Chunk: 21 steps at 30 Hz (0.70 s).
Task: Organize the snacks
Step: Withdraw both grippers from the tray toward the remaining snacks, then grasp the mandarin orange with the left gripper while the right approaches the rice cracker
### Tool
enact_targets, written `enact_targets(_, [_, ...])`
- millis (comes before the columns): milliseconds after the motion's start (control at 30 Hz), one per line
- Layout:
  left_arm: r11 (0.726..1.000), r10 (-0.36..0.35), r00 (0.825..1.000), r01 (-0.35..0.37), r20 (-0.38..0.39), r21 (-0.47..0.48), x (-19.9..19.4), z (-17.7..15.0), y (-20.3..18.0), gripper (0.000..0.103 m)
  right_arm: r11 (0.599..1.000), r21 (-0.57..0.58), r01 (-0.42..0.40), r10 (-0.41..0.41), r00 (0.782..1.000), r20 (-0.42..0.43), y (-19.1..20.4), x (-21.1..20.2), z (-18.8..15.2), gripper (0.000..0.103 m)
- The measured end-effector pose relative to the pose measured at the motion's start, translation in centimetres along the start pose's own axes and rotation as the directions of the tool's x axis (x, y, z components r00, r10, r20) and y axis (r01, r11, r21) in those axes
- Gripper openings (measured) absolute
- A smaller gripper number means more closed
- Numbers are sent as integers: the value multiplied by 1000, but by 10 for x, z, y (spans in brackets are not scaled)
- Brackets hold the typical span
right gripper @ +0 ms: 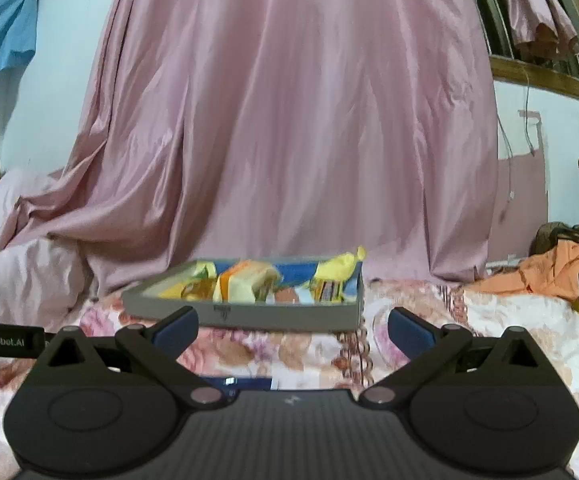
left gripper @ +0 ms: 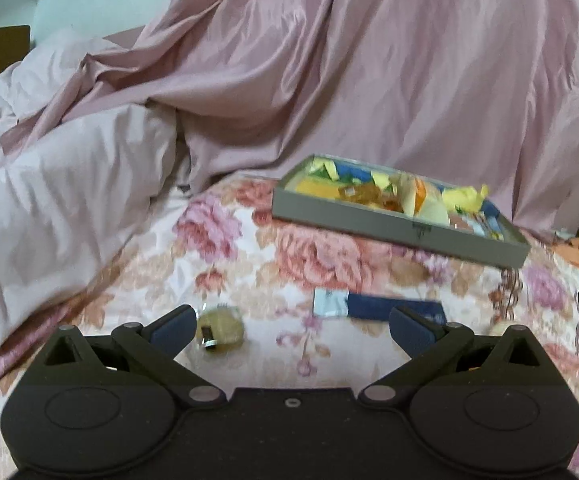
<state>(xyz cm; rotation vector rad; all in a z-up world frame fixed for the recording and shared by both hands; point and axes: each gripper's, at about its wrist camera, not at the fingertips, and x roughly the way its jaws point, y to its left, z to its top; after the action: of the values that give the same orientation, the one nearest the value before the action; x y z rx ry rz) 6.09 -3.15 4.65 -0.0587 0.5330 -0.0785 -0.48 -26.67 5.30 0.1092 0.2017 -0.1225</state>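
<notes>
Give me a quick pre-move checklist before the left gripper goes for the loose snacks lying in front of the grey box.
1. Left gripper open and empty: ok, jaws wide apart, nothing between them.
2. Right gripper open and empty: ok.
3. Blue and white packet reachable: ok, it lies flat on the floral bedspread, ahead of the gripper toward its right finger.
4. Round clear-wrapped snack free to grasp: ok, it lies apart from the packet, beside the left finger.
5. Room left in the grey box: cannot tell, it already looks heaped with wrappers.
6. Picture sharpness: not ok, the left wrist view is motion-blurred.
</notes>
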Motion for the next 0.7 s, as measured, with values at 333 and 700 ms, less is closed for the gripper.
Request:
enact_targets(333, [998,-29,997,33,-73,56,4,-35,-2,102,999,-25,-19,15,987,-163,5,-13,-25,103])
enact_targets(700, [994,-49,990,62,-131,93,20,-51,-6,102,1000,-29,-2,-6,961,-276,7,10,-47,103])
